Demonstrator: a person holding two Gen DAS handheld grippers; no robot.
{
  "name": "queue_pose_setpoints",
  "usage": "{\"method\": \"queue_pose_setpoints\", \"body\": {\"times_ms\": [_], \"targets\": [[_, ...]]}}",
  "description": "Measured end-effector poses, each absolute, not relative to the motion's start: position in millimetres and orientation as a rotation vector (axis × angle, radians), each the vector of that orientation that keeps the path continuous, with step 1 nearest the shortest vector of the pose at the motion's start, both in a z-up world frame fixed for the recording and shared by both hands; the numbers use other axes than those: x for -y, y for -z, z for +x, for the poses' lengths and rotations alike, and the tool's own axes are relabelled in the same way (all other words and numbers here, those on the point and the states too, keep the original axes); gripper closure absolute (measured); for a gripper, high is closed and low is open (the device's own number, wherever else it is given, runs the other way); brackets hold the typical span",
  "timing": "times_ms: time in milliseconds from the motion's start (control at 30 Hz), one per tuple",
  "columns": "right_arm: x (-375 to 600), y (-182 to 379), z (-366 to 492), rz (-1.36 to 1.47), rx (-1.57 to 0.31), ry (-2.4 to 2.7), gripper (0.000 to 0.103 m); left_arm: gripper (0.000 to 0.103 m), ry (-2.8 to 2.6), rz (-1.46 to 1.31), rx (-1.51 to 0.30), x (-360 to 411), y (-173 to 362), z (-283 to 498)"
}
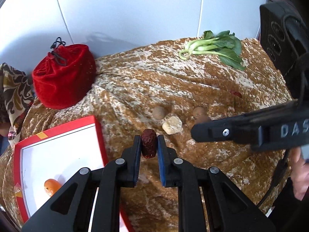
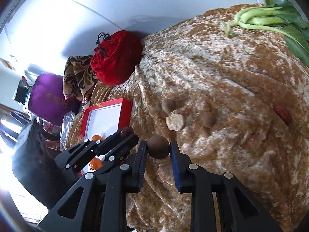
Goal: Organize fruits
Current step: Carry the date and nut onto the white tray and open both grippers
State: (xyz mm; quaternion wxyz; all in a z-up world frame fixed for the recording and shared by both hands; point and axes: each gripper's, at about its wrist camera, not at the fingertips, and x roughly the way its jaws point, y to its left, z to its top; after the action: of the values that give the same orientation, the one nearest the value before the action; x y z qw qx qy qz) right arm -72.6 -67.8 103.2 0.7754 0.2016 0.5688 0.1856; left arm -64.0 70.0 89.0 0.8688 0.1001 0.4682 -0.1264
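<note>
A lived-in home room: a rumpled golden-brown velvet cloth (image 2: 222, 81) covers the surface against a pale wall (image 1: 135, 9), with a red velvet drawstring pouch (image 1: 63, 75), a floral patterned fabric (image 2: 77, 77) and a purple cushion (image 2: 48, 96) crowded around it.

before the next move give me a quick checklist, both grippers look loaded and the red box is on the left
1. Left gripper grips the red date between both pads: ok.
2. Right gripper grips the round brown fruit: ok.
3. Red box open, with free white floor beside the orange fruit: ok.
4. Grippers apart, so they won't clash: not ok, they sit close together.
5. Both fruits lifted off the cloth: cannot tell.
6. Loose second date on the cloth, boxed: not ok.
</note>
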Motion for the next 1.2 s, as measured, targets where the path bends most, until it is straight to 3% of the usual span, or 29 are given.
{"method": "queue_pose_setpoints", "body": {"times_ms": [633,933,1200], "targets": [[-43.3,-92.9,-81.8,0.325,-1.227,-0.591,0.079,0.089,-0.045,0.059,-0.912,-195.2,-121.8,-89.8],[-81.6,-91.3,-97.4,0.285,-1.204,-0.709,0.079,0.089,-0.241,-0.067,-0.960,-257.7,-113.0,-114.3],[-108.7,-73.6,-111.5,0.199,-1.234,-0.748,0.079,0.089,-0.288,-0.020,-1.045,-272.2,-93.5,-115.9]]}}
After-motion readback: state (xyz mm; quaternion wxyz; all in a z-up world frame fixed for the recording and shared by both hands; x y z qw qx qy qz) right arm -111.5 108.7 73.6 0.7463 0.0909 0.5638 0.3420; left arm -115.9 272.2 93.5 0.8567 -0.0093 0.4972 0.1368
